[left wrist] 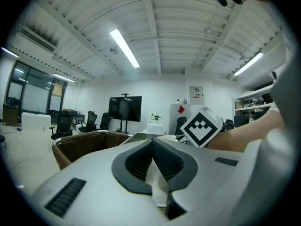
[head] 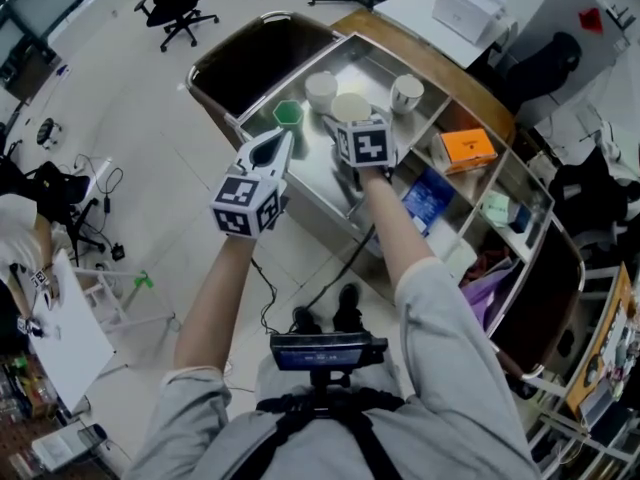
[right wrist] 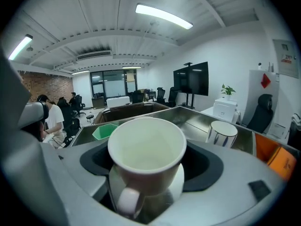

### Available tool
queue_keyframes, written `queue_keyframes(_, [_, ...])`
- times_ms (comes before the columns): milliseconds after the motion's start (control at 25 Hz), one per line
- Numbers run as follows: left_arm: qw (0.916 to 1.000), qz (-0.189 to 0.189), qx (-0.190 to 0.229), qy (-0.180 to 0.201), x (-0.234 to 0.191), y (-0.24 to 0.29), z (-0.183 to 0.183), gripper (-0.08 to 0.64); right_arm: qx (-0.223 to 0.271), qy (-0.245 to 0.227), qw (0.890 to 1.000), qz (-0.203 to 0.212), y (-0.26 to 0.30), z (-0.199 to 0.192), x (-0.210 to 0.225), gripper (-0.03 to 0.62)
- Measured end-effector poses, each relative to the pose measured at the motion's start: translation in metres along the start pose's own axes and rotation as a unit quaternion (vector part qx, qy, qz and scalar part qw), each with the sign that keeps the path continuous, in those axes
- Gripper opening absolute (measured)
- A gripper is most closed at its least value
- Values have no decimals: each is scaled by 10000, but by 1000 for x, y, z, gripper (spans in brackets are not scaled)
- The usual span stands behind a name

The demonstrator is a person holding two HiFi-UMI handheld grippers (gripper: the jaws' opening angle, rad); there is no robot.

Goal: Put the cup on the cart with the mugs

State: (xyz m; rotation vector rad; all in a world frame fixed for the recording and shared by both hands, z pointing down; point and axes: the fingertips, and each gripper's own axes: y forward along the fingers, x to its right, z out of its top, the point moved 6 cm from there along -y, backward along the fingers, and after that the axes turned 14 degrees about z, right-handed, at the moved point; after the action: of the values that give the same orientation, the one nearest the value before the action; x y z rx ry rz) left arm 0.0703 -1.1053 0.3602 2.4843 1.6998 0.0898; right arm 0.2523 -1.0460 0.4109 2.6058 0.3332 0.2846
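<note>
A white handled cup [right wrist: 146, 154] stands upright between the jaws of my right gripper [right wrist: 146, 175], which is shut on it, handle toward the camera. In the head view the cup [head: 350, 106] hangs over the cart's steel top tray [head: 365, 66]. On that tray stand a green cup [head: 288, 114], a white mug [head: 321, 88] and a striped mug [head: 407, 92]. The striped mug [right wrist: 223, 133] shows to the right of the held cup, the green cup [right wrist: 106, 131] to its left. My left gripper [head: 280, 143] hovers at the tray's near edge, shut and empty [left wrist: 157, 173].
A deep brown bin [head: 255, 63] forms the cart's left end. Lower shelves hold an orange box [head: 467, 148] and a blue item [head: 430, 198]. Office chairs [head: 175, 3] stand far back; a seated person [head: 20, 238] is at the left. Cables run across the floor.
</note>
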Motion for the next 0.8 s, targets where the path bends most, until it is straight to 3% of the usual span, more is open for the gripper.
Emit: queue_keyframes(800, [9998,187,4,-112,-17,-3,-5,6,-809,484,9953,201,40,-30,4,431])
